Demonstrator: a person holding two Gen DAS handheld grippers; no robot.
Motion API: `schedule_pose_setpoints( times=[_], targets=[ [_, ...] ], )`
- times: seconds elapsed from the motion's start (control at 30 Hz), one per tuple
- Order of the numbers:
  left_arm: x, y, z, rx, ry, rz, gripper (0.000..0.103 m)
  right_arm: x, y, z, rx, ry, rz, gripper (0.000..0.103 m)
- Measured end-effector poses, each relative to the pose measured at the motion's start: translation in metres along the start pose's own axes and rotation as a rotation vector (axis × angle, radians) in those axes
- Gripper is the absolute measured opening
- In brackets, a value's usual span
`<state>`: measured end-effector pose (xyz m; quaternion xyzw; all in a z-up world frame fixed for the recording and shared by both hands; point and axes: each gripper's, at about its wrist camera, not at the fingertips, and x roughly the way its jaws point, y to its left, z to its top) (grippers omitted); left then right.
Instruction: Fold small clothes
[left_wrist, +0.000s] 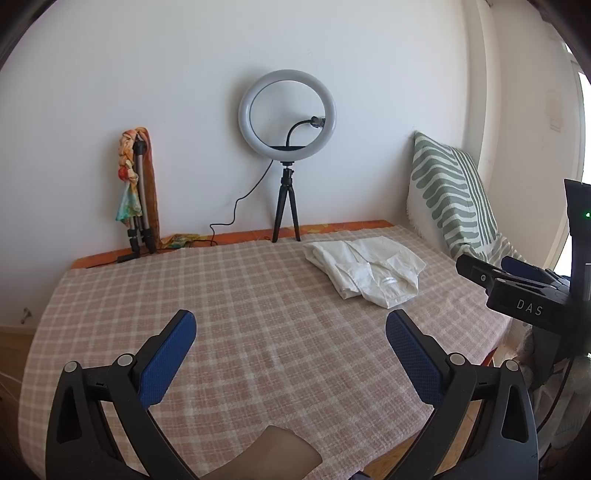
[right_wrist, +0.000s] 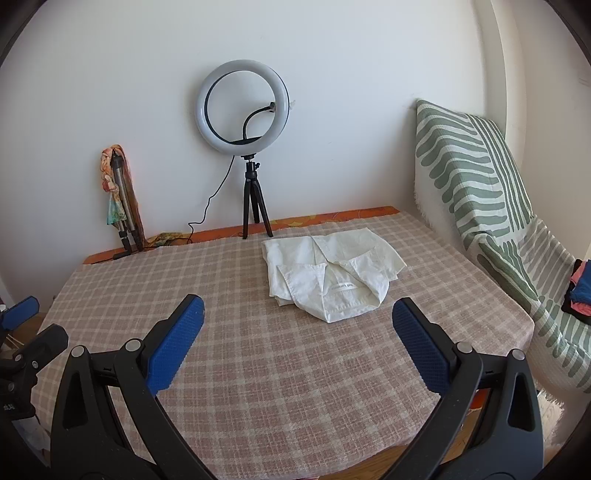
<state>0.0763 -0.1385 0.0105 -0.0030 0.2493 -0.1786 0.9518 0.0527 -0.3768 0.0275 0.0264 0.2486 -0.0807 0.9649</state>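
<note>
The left tool (left_wrist: 291, 325) hangs low over the near edge of the tabletop (left_wrist: 229, 302), its blue pads (left_wrist: 168, 363) spread wide with nothing between them; the right tool (right_wrist: 297, 312) is likewise wide open and empty, just above the cloth. A checked cloth (right_wrist: 258, 369) in pink-brown and cream covers the tabletop, with an orange layer (right_wrist: 332, 216) showing along its far edge against a plain white wall (right_wrist: 332, 74). The shirt (right_wrist: 328, 275), white and crumpled in a loose half-folded heap, lies on the cloth toward the far right, ahead of the right tool and well apart from both. A label inside its collar carries printing too small to read. In the left view the right tool's body enters from the right edge, marked "DAS" (left_wrist: 529, 307), with a green light (left_wrist: 586, 214) above it. At the wall stands a ring light (right_wrist: 242, 110) on a small black tripod (right_wrist: 255, 206), its cable (right_wrist: 207, 206) trailing left to a folded tripod (right_wrist: 123, 206) draped with a bright scarf (right_wrist: 110, 184). A green-and-white patterned throw (right_wrist: 476, 177) covers the seat on the right, where a few coloured clothes (right_wrist: 580, 288) lie at the edge of view.
</note>
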Motion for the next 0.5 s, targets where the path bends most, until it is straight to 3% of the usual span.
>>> schedule_pose_setpoints(
  times=[0.5],
  targets=[
    [-0.0028,-0.0048,-0.0072,0.008,0.001,0.024,0.102,0.0030,-0.0014,-0.0022,0.009,0.014,0.012,0.103]
  ],
)
